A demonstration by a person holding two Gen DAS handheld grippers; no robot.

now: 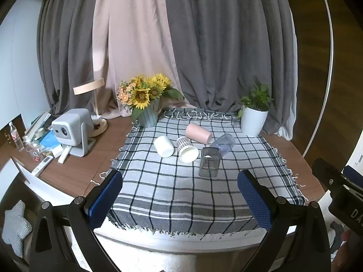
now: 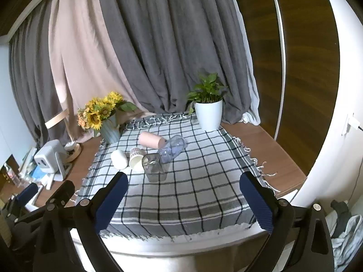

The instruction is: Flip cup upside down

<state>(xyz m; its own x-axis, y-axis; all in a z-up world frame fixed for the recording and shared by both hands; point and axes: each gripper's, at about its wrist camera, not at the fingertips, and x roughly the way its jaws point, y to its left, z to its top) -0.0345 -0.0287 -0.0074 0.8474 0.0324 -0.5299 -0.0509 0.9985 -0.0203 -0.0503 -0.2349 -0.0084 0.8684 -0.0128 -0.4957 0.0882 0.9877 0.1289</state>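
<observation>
Far left, desk edge w/ clutter: a water bottle [image 1: 15,136], a white remote [image 1: 42,166], and a grey projector [image 1: 72,129] on its stand. Behind it a wooden desk lamp [image 1: 93,100]. The brown desk [image 1: 68,170] runs under a checked cloth [image 1: 181,192], fringed at the edges, which covers the centre and hangs over the near side. Backdrop is grey curtains [image 1: 226,45] w/ a pink curtain panel [image 1: 131,45] between them; dark wood wall panel [image 2: 306,68] to the right.

At the cloth's back-left corner, a sunflower bouquet [image 1: 145,90] in a ribbed blue-grey vase [image 1: 148,115]. Mid-cloth, the cups are bunched close together: white cup [image 1: 163,146] on its side, just beside it a striped cup [image 1: 187,149] also on its side w/ mouth toward camera, pink cup [image 1: 198,133] lying behind those, dark glass cup [image 1: 209,162] standing upright nearest the camera, and a clear plastic cup [image 1: 223,144] tipped on its side to the right, touching or nearly touching the glass one. Back-right corner: green plant in a white pot [image 1: 253,121].

Left gripper [image 1: 180,200] is spread wide, nothing between the blue pads, held over the near edge, well apart from the cups. Right gripper [image 2: 183,202] same: wide open, empty, over the near edge. Each gripper shows at the edge of the other's view.
</observation>
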